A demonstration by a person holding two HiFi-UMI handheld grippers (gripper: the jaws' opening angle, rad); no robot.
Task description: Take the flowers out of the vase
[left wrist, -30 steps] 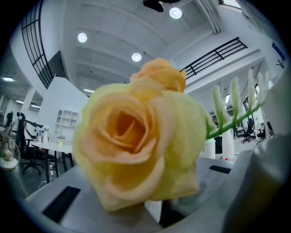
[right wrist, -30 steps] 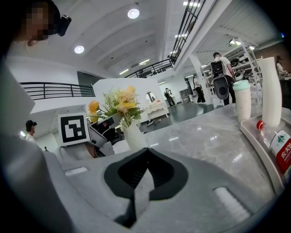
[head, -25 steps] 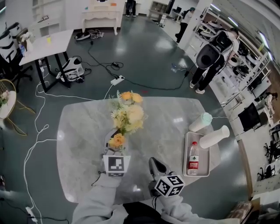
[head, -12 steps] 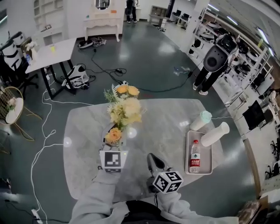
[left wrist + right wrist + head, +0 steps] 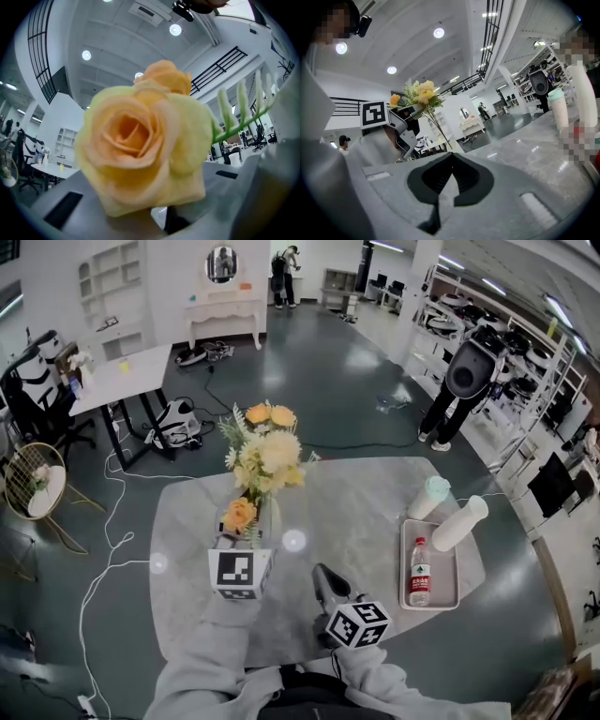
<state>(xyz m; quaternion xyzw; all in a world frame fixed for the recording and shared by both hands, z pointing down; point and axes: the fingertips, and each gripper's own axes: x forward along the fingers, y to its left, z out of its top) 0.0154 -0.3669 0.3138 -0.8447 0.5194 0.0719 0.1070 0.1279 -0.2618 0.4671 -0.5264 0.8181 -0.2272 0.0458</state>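
In the head view, the left gripper (image 5: 244, 555) held the flowers (image 5: 262, 457) over the table's (image 5: 375, 512) left half. In the left gripper view, its jaws were clenched beneath a soft rose (image 5: 140, 150). The blooms looked light and crushable, so the stems seemed the safer hold. In the right gripper view, the right gripper (image 5: 448, 178) had its jaws together and empty.

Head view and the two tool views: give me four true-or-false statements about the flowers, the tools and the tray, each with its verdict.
1. The left tool grips the flowers. True.
2. The right tool holds the water bottle. False: its jaws are together with nothing between them.
3. The water bottle sits on the tray. True.
4. The flowers are red. False: they are yellow and pale orange.
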